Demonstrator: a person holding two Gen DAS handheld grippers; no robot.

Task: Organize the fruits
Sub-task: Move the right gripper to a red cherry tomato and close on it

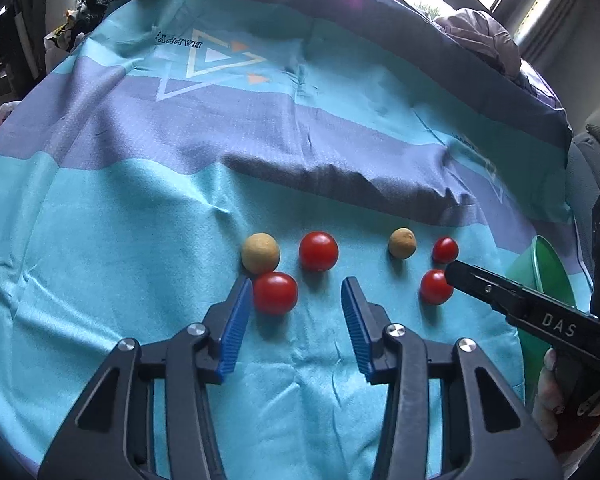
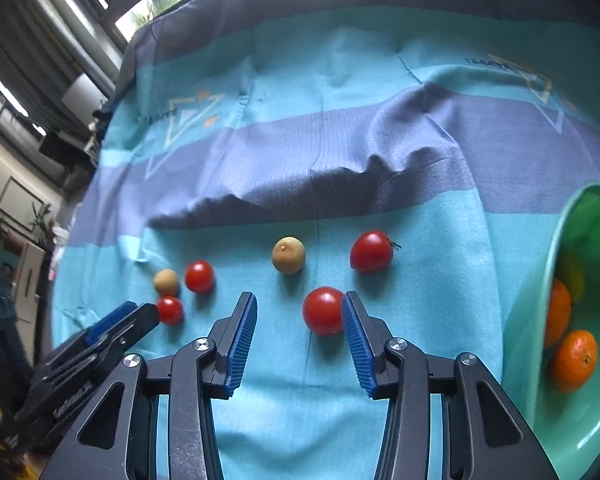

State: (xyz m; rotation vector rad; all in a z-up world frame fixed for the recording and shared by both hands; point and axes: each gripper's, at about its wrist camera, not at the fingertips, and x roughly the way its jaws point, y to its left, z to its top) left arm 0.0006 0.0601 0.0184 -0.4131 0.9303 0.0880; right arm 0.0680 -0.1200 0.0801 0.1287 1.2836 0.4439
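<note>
six small fruits are laid out on a teal and grey-striped cloth (image 1: 140, 220) spread over what may be a bed or a worktop; which cannot be told. the left gripper (image 1: 296, 292) is held low over the cloth with its jaws partly apart. a red tomato (image 1: 275, 293) is seen just inside its left blue pad, touching or nearly touching it, while the other pad stands clear, so nothing is gripped. a tan round fruit (image 1: 260, 253) is set just behind that tomato, touching it, and a second tomato (image 1: 318, 251) lies near them.

the right gripper (image 2: 300, 308) is likewise partly open. a tomato (image 2: 323, 311) is placed between its pads, against the right-hand pad, with a gap left to the other pad; it is not clamped. beyond it another tan fruit (image 2: 288, 255) and a stemmed tomato (image 2: 371, 251) are seen. at the right edge a green bowl (image 2: 528, 320) is tipped on its side, with two oranges (image 2: 575, 360) and a yellowish fruit inside.
</note>
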